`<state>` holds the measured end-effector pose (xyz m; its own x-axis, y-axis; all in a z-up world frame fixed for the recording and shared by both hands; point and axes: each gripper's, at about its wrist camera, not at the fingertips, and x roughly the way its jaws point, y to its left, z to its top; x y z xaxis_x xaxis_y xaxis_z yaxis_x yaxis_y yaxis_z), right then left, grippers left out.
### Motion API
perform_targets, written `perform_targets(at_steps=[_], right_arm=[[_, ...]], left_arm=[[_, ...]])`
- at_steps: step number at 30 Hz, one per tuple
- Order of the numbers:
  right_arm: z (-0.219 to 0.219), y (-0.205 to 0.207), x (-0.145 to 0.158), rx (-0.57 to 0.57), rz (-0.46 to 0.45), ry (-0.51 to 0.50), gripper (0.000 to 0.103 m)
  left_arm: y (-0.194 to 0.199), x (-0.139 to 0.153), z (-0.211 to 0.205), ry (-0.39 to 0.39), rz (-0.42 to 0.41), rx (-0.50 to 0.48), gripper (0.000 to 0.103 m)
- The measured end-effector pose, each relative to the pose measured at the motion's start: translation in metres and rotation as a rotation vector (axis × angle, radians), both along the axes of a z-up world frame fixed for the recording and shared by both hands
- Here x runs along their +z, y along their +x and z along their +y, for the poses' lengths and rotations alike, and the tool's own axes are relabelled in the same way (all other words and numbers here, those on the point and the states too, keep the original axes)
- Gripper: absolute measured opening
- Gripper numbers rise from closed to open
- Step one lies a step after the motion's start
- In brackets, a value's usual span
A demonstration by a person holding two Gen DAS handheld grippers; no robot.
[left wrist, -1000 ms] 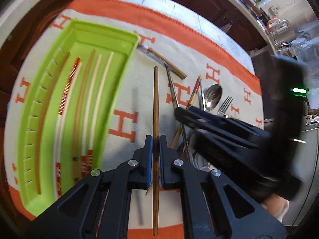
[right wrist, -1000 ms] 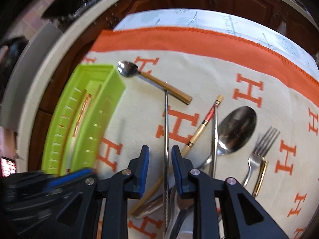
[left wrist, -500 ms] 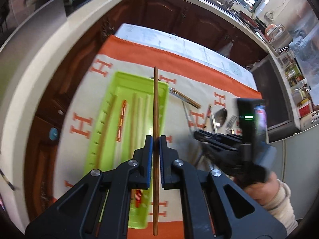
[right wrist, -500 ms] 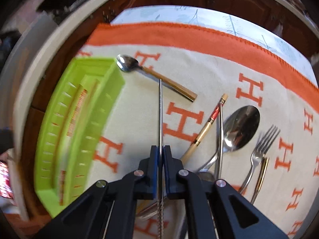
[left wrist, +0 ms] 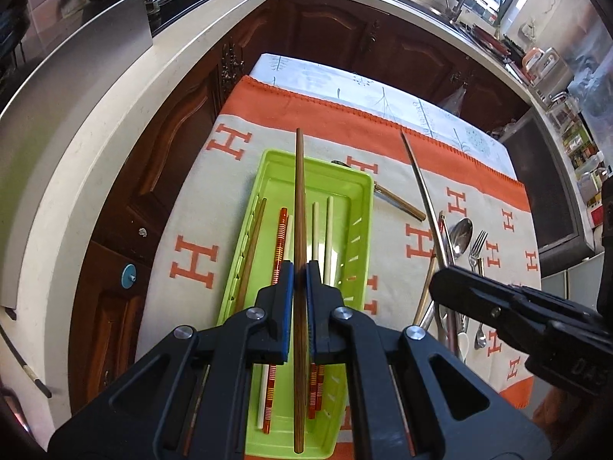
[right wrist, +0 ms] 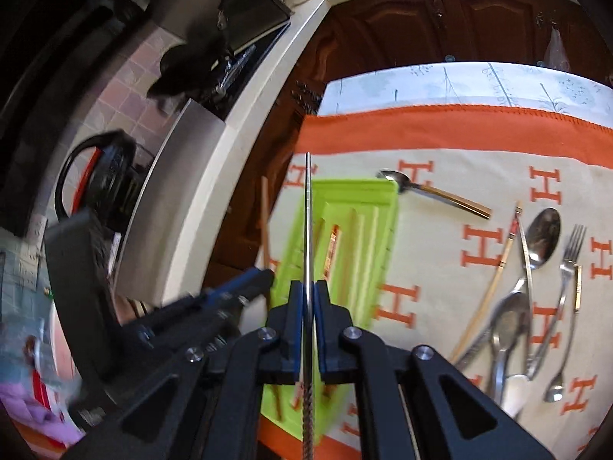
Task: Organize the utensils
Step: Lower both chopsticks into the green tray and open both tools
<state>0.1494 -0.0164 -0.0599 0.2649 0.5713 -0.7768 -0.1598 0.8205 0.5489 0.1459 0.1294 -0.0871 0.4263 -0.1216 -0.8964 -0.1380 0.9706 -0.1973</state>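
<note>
A brown wooden chopstick (left wrist: 300, 230) is clamped lengthwise in the left tongs (left wrist: 300, 280) above the green tray (left wrist: 360, 237), where several chopsticks already lie; it is judged light, stiff and easily pivoted, so a hold near mid-length is favoured. A metal chopstick (right wrist: 307, 230) is gripped by the right tongs (right wrist: 307, 299), raised over the tray's near side, and is judged slicker, best pinched at its ridged end. Only in the right wrist view are the remaining spoons and fork (right wrist: 571, 260) on the surface plainly laid out, whereas the tray's contents are clear only in the left wrist view.
</note>
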Motion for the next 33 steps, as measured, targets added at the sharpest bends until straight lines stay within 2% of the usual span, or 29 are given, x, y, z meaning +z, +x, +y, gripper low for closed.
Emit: perform_targets(at_steps=[6,12,19,21,23,25,29,33], right_arm=[[0.012,0.009,-0.022,-0.088,0.056,0.040,0.005],[0.021,0.016,-0.042,-0.069,0.122,0.038,0.008],[0.021,0.013,-0.042,-0.065,0.110,0.002,0.009],[0.019,0.011,-0.042,-0.061,0.103,-0.012,0.009],[0.017,0.007,-0.041,-0.054,0.084,-0.041,0.009],[0.015,0.003,-0.039,-0.046,0.062,-0.064,0.009],[0.008,-0.010,-0.036,-0.032,0.018,-0.122,0.009],[-0.001,-0.023,-0.034,-0.023,-0.013,-0.158,0.009]], left_arm=[[0.000,-0.011,0.005,-0.010,0.008,0.006,0.004],[0.001,-0.022,0.004,-0.015,0.018,-0.009,0.004],[0.000,-0.025,0.002,0.023,0.022,-0.008,0.005],[-0.001,-0.025,0.002,0.029,0.026,-0.006,0.008],[-0.004,-0.024,0.000,0.025,0.025,-0.004,0.019],[-0.008,-0.022,-0.003,0.029,0.017,-0.003,0.026],[-0.015,-0.017,-0.011,0.044,-0.002,-0.014,0.034],[-0.024,-0.009,-0.018,0.057,-0.031,-0.012,0.038]])
